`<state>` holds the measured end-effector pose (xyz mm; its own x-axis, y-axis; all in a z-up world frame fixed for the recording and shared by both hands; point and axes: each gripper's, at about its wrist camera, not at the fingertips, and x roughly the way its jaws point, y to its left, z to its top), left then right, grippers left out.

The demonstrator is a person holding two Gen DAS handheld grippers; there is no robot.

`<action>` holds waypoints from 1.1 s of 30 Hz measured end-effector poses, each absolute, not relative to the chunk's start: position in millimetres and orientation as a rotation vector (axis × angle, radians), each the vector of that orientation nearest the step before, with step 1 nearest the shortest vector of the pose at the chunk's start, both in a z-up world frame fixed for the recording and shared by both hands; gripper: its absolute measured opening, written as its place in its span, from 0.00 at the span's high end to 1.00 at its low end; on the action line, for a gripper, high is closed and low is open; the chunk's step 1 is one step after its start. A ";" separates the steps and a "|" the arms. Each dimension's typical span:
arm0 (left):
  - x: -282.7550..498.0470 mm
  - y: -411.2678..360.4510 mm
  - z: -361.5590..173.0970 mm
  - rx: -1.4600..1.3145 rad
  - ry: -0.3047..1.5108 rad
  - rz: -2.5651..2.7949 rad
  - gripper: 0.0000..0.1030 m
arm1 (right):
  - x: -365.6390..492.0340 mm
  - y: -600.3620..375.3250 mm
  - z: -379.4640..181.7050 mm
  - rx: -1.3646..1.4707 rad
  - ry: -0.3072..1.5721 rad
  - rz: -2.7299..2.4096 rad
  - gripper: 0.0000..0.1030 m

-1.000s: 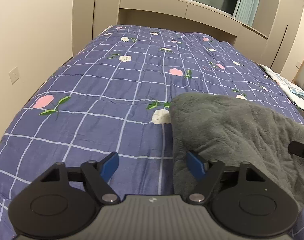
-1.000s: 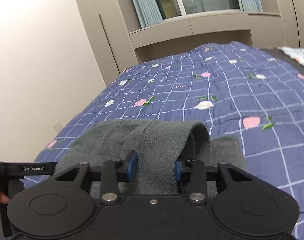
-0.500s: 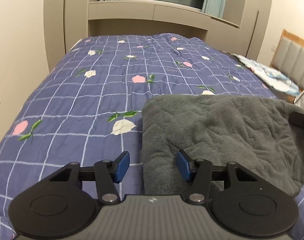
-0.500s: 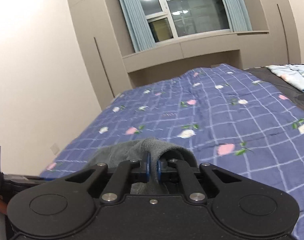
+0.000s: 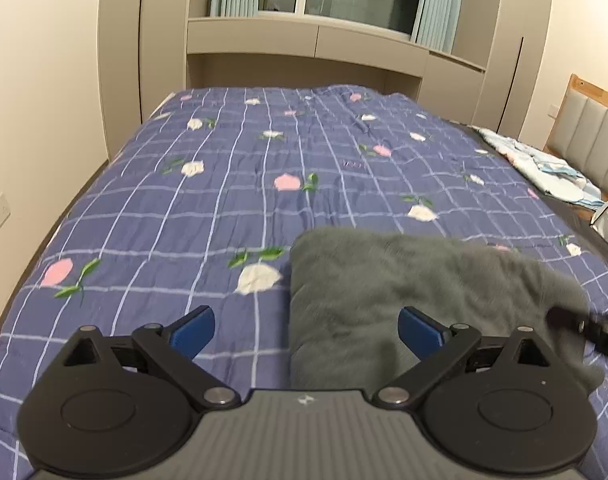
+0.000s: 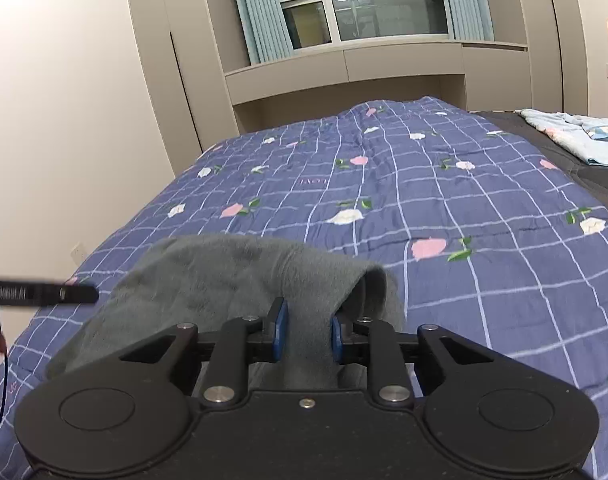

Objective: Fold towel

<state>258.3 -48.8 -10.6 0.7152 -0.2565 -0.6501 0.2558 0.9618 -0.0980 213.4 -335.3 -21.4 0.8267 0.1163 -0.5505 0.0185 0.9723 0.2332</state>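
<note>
Nearest to us, the left gripper has its blue pads spreading to their widest, and no cloth sits pinched between them; the grey towel lies just beyond and below, with its left edge running straight away from us between the two pads, so the right pad hangs over cloth and the left pad over bare bedspread. On the other side, the right gripper has a bunched ridge of the towel standing up between its pads, which are easing apart; the cloth fills the gap between them, and we judge that it is barely held, if at all. We read the right gripper as the nearer one to a usable hold, since it sits at the towel's near right end, while the left one hovers at the near left corner. The towel's long axis runs left to right across the near part of the bed. It looks thick and plush, dark grey, doubled over with a rounded, soft far edge. Farther off, a pale blue cloth lies at the bed's far right.
</note>
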 end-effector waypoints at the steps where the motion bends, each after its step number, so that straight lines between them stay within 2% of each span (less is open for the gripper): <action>1: 258.8 -54.4 -8.9 0.003 0.715 -0.283 0.01 | 210.4 -334.0 -21.5 0.235 0.599 0.056 0.81; 4: 264.2 -69.0 -9.3 0.029 0.706 -0.295 0.01 | 202.6 -330.1 -21.9 0.226 0.604 0.055 0.82; 6: 266.7 -80.1 -16.8 0.055 0.715 -0.316 0.01 | 197.9 -330.3 -22.3 0.233 0.604 0.041 0.78; 7: 268.7 -87.0 -24.4 0.081 0.740 -0.329 0.01 | 195.6 -331.6 -21.4 0.246 0.605 0.032 0.72; 9: 269.0 -97.5 -37.5 0.121 0.783 -0.336 0.01 | 190.0 -333.0 -17.4 0.251 0.600 0.015 0.69; 10: 266.0 -99.3 -40.7 0.121 0.777 -0.341 0.01 | 187.1 -333.7 -15.0 0.246 0.592 0.009 0.59; 11: 262.9 -100.8 -41.7 0.117 0.766 -0.345 0.01 | 184.5 -334.0 -12.0 0.238 0.583 0.002 0.44; 13: 259.8 -101.9 -40.0 0.112 0.761 -0.351 0.01 | 182.0 -333.8 -5.7 0.210 0.559 -0.017 0.25; 15: 260.8 -101.5 -35.0 0.103 0.758 -0.357 0.01 | 186.1 -332.6 -0.1 0.176 0.535 -0.028 0.18; 17: 263.5 -100.7 -29.7 0.102 0.747 -0.352 0.01 | 195.8 -330.9 3.8 0.147 0.521 -0.046 0.03; 18: 265.6 -100.3 -25.8 0.101 0.734 -0.343 0.01 | 202.3 -330.0 5.3 0.136 0.515 -0.058 0.00; 25: 287.3 -100.0 -12.8 0.070 0.683 -0.270 0.01 | 254.7 -329.9 2.3 0.108 0.519 -0.163 0.00; 33: 302.9 -110.8 -41.4 0.048 0.762 -0.236 0.01 | 276.0 -325.5 -25.0 0.091 0.573 -0.216 0.00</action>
<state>302.9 -110.8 -41.4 0.6984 -0.1940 -0.6889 0.2288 0.9726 -0.0419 276.0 -325.5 -25.0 0.8182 -0.1771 -0.5470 0.2275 0.9735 0.0251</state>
